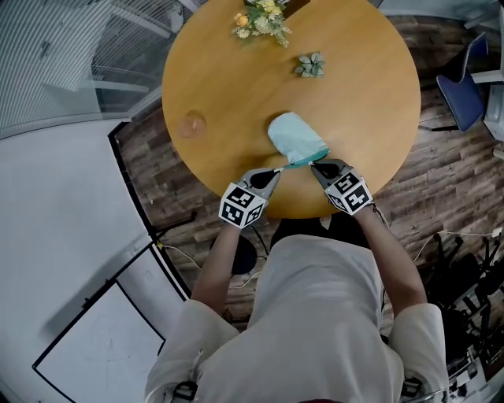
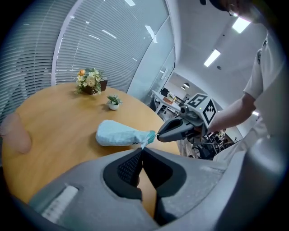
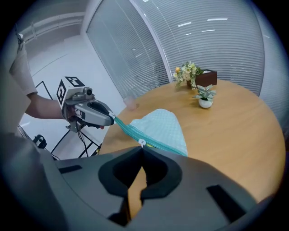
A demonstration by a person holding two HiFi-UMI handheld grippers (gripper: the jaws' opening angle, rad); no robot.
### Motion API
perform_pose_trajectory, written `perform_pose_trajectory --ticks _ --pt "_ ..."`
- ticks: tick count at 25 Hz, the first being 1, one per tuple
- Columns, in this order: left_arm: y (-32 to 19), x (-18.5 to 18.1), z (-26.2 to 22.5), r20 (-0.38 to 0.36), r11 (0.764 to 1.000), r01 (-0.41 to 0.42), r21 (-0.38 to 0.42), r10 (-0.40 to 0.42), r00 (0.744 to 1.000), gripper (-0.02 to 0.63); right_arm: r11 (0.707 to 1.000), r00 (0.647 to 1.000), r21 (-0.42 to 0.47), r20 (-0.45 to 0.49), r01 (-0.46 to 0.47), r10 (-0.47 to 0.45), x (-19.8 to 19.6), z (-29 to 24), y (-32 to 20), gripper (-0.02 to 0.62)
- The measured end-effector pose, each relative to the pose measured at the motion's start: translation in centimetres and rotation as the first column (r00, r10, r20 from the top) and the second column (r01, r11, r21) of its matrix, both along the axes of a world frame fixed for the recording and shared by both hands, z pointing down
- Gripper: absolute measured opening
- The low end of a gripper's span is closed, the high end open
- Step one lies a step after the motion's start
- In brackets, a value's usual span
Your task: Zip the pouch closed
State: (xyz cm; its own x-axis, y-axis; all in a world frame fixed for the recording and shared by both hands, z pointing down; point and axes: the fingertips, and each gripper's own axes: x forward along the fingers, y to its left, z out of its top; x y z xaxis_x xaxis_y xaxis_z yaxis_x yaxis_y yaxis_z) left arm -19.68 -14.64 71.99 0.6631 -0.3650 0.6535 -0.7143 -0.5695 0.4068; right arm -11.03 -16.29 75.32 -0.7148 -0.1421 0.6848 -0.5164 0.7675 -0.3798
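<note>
A pale teal pouch lies on the round wooden table near its front edge. Its teal zipper is stretched taut between both grippers. My left gripper is shut on the zipper's left end tab; its tip also shows in the right gripper view. My right gripper is shut on the small white zipper pull; its tip shows in the left gripper view against the pouch. Whether the teeth are joined I cannot tell.
A flower arrangement and a small potted plant stand at the table's far side. A translucent cup sits to the left. A blue chair stands right of the table. The table's near edge is right under both grippers.
</note>
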Motion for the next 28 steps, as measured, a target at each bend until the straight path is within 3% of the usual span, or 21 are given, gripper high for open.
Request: perform_pose_trajectory --ticks 14,28 --pt "-0.4 -0.7 -1.0 -0.031 0.994 0.112 -0.009 -0.112 0.993 0.02 0.998 0.998 0.05 -0.051 -0.042 0.044 5.4 -1.3 -1.3 0.002" --pt "-0.7 1.2 2.8 -0.034 0.976 0.188 -0.108 -0.192 0.981 0.021 0.998 0.993 0.008 -0.099 -0.069 0.07 8.3 1.1 -3.1 0.003"
